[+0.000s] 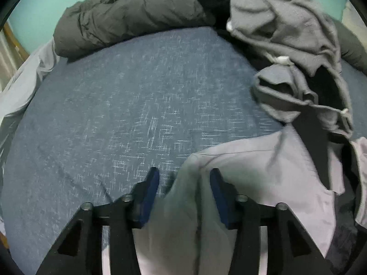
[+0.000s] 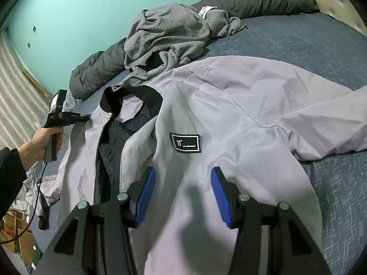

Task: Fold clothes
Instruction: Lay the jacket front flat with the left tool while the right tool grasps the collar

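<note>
Left tongs (image 1: 184,178) astride jacket (image 1: 263,171) fold

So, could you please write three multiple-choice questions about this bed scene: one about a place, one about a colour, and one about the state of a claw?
1. Where does the crumpled grey sweatshirt lie?
A. Beyond the jacket's collar, towards the wall
B. On the floor
C. Under the right claw

2. What colour is the outer fabric of the jacket?
A. Red
B. Pale lilac
C. Bright yellow

3. How does the left claw stand?
A. Shut on the dark duvet
B. Open, with jacket fabric lying between its pads
C. Shut with nothing in it

Answers: 1 A, since the right wrist view shows the sweatshirt heaped past the collar, against the dark duvet. 2 B, the shell is pale lilac with a black chest patch. 3 B, the left wrist view shows blue pads apart and a fold of fabric between them.
</note>
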A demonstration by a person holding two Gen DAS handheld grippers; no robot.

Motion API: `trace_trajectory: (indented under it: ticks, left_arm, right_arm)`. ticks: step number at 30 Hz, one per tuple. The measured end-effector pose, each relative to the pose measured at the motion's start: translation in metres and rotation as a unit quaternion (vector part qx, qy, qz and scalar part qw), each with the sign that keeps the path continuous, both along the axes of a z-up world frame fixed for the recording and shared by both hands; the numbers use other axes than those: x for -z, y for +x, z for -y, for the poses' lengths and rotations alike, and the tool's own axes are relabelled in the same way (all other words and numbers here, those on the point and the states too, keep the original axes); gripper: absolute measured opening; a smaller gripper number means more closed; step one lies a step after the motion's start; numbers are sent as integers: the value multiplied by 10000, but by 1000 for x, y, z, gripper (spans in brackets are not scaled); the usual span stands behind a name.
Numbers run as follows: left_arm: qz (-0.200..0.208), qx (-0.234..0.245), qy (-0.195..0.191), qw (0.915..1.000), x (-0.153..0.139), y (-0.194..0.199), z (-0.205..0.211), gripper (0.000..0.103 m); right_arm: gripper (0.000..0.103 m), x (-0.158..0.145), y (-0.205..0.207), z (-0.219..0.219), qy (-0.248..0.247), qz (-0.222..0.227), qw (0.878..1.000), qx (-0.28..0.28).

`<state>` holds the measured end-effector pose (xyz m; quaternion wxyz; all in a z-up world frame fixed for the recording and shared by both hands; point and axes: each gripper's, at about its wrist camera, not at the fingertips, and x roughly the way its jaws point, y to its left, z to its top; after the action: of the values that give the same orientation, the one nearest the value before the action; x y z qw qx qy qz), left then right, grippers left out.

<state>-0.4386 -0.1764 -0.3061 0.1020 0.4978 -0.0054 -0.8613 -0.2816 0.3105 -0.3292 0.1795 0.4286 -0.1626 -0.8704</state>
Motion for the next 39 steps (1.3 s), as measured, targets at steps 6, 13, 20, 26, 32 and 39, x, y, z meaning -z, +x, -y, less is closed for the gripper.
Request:
trace_trajectory:
  ticks: [6, 13, 20, 26, 32, 39]
  left_arm:
    - [-402, 313, 405, 9979, -28, 57, -18, 64]
    - [-496, 621, 937, 9924, -21, 154, -51, 68]
    - [-466, 545, 1340, 9884, 11, 225, -64, 69]
    - [-498, 700, 1483, 9852, 24, 248, -73, 69]
    - [-581, 662, 1642, 9825, 32, 248, -68, 69]
    - [-679, 715, 1803, 9787, 30, 250, -65, 69]
  right_arm:
    - [51, -8, 3, 0, -31, -103, 9999, 37]
    - [51, -23, 13, 15, 93, -305, 9994, -109]
    - [51, -35, 18, 49, 657, -480, 9954, -500]
    - [51, -61, -5, 84, 1315, -848, 9834, -914]
    - [51, -62, -48, 134, 2365, -718, 9565, -1548]
    - [51, -26, -106, 163, 2961, 48, 9426, -1542]
